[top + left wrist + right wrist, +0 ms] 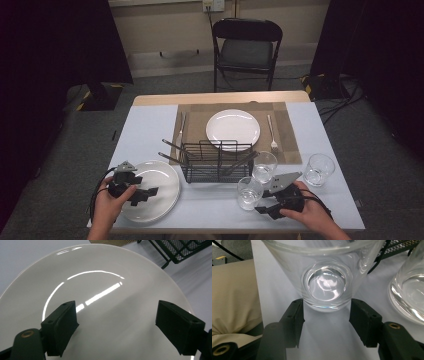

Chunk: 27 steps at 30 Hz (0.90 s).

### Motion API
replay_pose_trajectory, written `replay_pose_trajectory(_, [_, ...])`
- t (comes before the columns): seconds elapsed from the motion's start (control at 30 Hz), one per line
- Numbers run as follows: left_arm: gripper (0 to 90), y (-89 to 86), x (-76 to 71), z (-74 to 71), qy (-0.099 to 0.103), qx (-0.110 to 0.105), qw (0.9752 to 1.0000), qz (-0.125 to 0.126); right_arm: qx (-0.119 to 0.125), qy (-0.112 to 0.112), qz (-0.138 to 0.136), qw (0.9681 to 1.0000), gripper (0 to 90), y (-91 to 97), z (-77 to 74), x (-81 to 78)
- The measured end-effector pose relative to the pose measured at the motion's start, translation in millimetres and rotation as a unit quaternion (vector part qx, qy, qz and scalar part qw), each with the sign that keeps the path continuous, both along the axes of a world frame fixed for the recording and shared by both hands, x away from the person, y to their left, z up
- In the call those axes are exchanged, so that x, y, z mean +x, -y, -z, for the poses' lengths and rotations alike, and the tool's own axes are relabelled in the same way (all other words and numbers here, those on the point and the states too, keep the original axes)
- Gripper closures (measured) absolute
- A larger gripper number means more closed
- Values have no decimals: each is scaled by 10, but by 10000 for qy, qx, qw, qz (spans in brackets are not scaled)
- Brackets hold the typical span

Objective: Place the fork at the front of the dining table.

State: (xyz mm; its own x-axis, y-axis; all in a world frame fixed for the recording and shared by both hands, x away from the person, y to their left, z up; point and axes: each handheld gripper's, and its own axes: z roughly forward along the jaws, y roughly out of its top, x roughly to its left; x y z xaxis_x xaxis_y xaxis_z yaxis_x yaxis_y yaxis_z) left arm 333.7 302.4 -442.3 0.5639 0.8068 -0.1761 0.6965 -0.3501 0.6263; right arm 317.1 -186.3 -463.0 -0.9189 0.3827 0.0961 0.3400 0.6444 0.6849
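My right gripper (325, 312) stood half open around the base of the drinking glass (325, 285), lower centre of the high view, pads just touching, not clamped. Glass: rigid, slick, fragile, so grip low. Left gripper (116, 320) gaped empty over the white plate (100, 277).

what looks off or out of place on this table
Nothing is spilled or broken. The one oddity: cutlery pokes out sideways through the wire rack instead of lying at the place setting, where a fork already sits beside the far plate on the mat.
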Motion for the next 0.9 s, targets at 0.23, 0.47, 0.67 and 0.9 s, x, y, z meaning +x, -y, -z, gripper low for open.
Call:
replay_pose_trajectory(0.23, [170,-3,-2,-2,-2,-31,10000,-19,40,4,-9,10000,447,-31,1,-3])
replay_pose_trajectory(0.47, [170,-2,1,1,-31,-10,10000,21,90,22,-34,10000,446,-58,2,-3])
replay_pose_trajectory(0.67, [170,-3,-3,-3,-15,-24,10000,1,99,37,-63,9999,446,-101,0,-1])
replay_pose_trajectory(0.9, [170,0,-2,-3,-31,26,10000,47,123,21,-77,9999,446,-147,-3,-4])
